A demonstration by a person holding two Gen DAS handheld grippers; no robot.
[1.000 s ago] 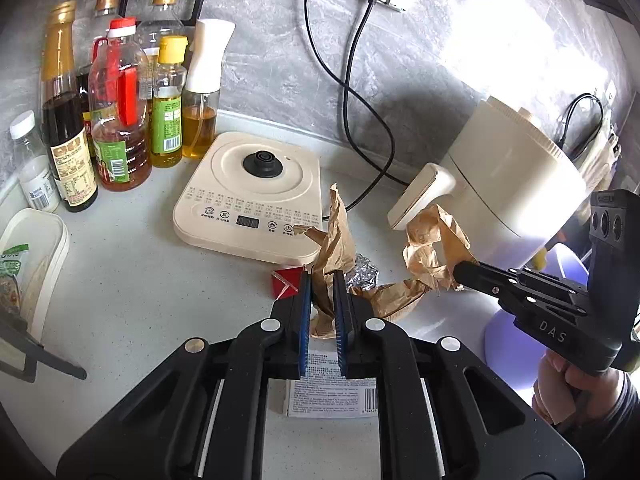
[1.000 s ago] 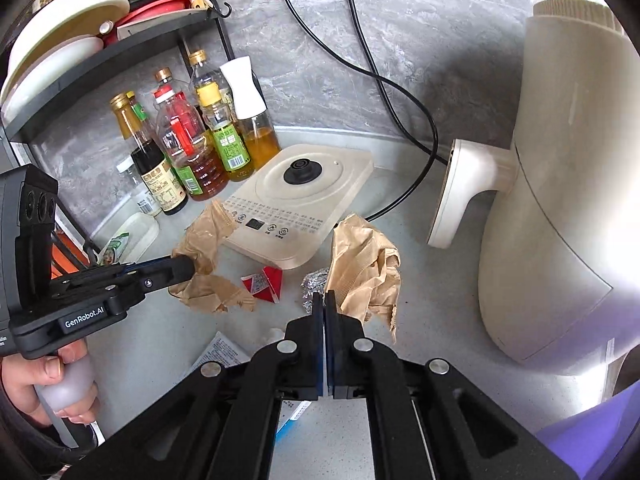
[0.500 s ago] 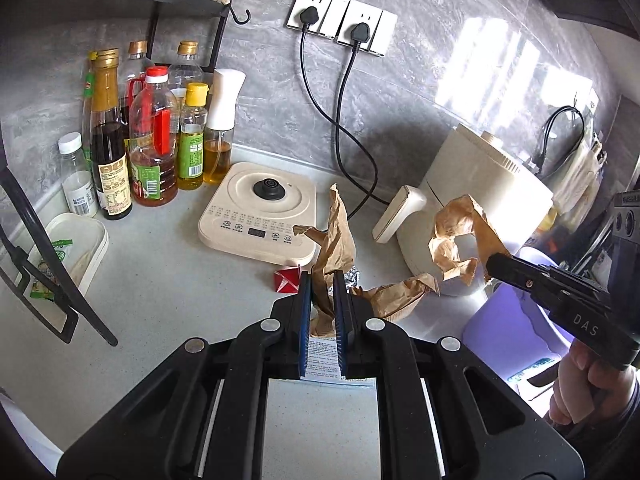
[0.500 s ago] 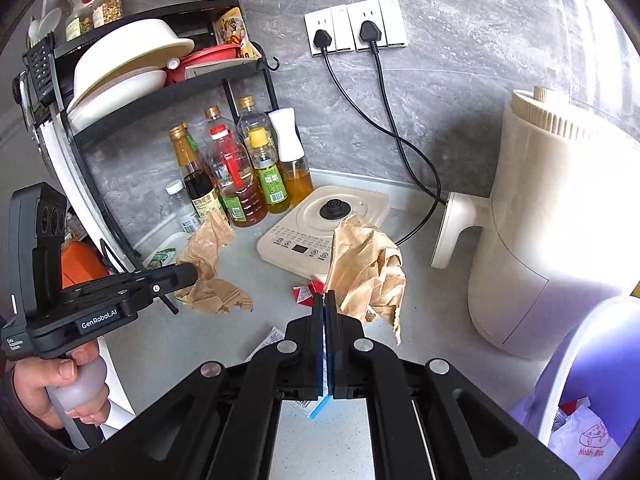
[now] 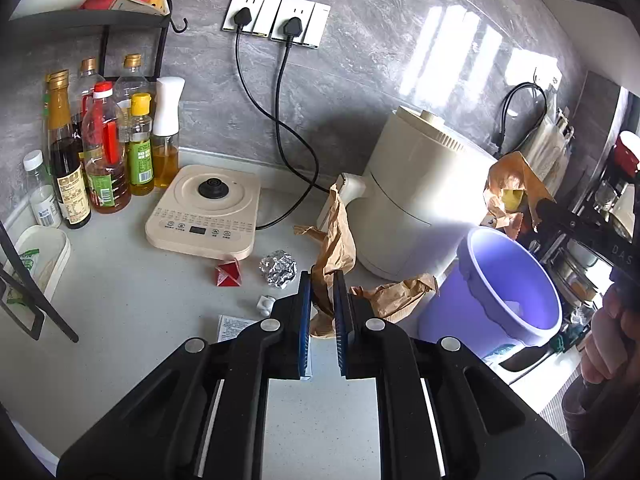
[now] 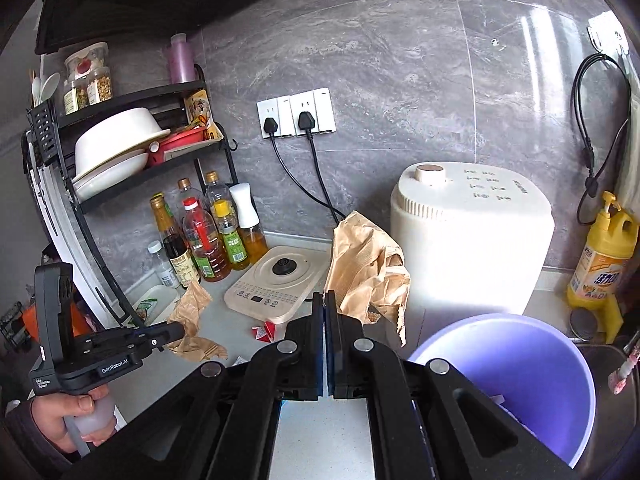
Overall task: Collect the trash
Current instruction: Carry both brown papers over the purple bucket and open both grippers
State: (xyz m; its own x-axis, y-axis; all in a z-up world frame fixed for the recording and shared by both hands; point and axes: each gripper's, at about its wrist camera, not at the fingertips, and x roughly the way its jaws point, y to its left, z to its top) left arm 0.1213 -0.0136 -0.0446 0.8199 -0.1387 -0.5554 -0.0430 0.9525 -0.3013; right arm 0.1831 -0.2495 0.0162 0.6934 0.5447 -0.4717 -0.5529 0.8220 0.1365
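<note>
Left wrist view, left to right: white tray (image 5: 38,254) at 9 o'clock on the counter (image 5: 120,312), a green sachet in it; bottle cluster (image 5: 100,148) at 10 o'clock against the grey wall; cream induction hob (image 5: 206,210) just right of the bottles. In front of the hob: red packet (image 5: 229,274), foil ball (image 5: 279,269) beside it, small white scrap (image 5: 265,304) and a printed leaflet (image 5: 236,326) nearer the camera. Left gripper (image 5: 322,300) at centre, jaws clenched on a strip of crumpled brown paper (image 5: 334,240) that stands up between the blue pads; more of that paper trails right across the counter edge at 3 o'clock of the pads. Cream air fryer (image 5: 416,200) behind it, handle toward the paper. Purple bin (image 5: 508,280) at 4 o'clock, below counter level, mouth open upward. Right gripper (image 5: 540,206) at 2 o'clock, pinching a second brown paper wad (image 5: 512,188) directly above the bin's far rim. Right wrist view: left hand (image 6: 76,416) and its gripper at 8 o'clock with its paper hanging over the counter; dish rack (image 6: 120,152) at 10 o'clock; right jaws fully clamped, the wad (image 6: 366,264) sticking up from the tips at centre; bin (image 6: 516,364) at 4 o'clock, some packaging visible inside; yellow soap bottle (image 6: 604,256) at 3 o'clock.
</note>
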